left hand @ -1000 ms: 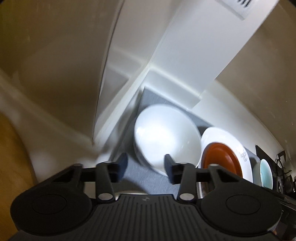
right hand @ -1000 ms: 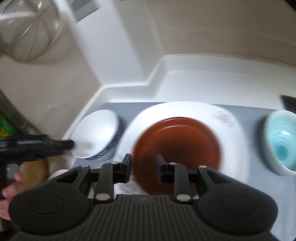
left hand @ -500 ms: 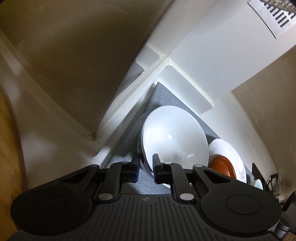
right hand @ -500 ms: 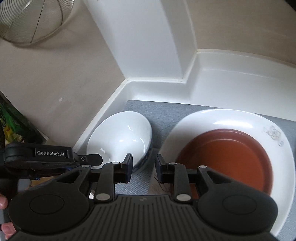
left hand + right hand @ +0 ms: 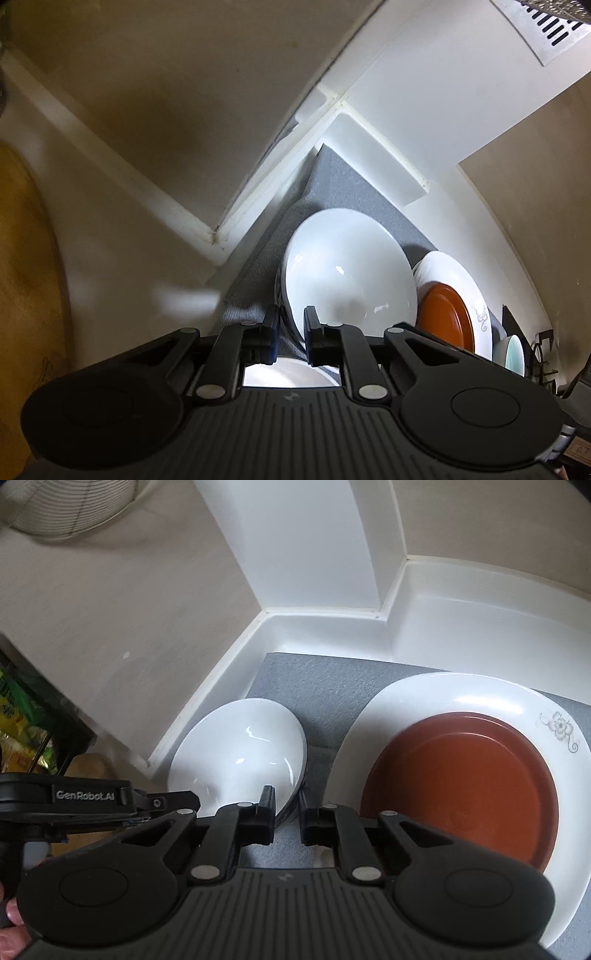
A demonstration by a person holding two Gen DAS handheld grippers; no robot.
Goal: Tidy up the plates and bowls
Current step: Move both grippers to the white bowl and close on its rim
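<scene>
A white bowl [image 5: 347, 273] with a blue-patterned outside sits tilted on the grey mat [image 5: 354, 184] in the counter corner. My left gripper [image 5: 290, 334] is shut on its near rim. In the right wrist view the same bowl [image 5: 240, 753] is at left, with the left gripper [image 5: 192, 801] on its edge. A brown plate [image 5: 461, 790] lies on a large white plate [image 5: 480, 698] with a flower print. My right gripper [image 5: 287, 821] hovers nearly closed and empty over the mat [image 5: 314, 679] between bowl and plates.
A teal bowl [image 5: 513, 350] stands beyond the plates. Another white dish [image 5: 288, 373] shows just under my left gripper. White raised counter walls [image 5: 325, 624] hem in the mat. A wire basket [image 5: 70, 506] hangs at upper left. A wooden board [image 5: 26, 295] is at left.
My left gripper moved in and closed on the white bowl's rim; the bowl has tipped up. My right gripper slid left from over the brown plate to the gap beside the bowl.
</scene>
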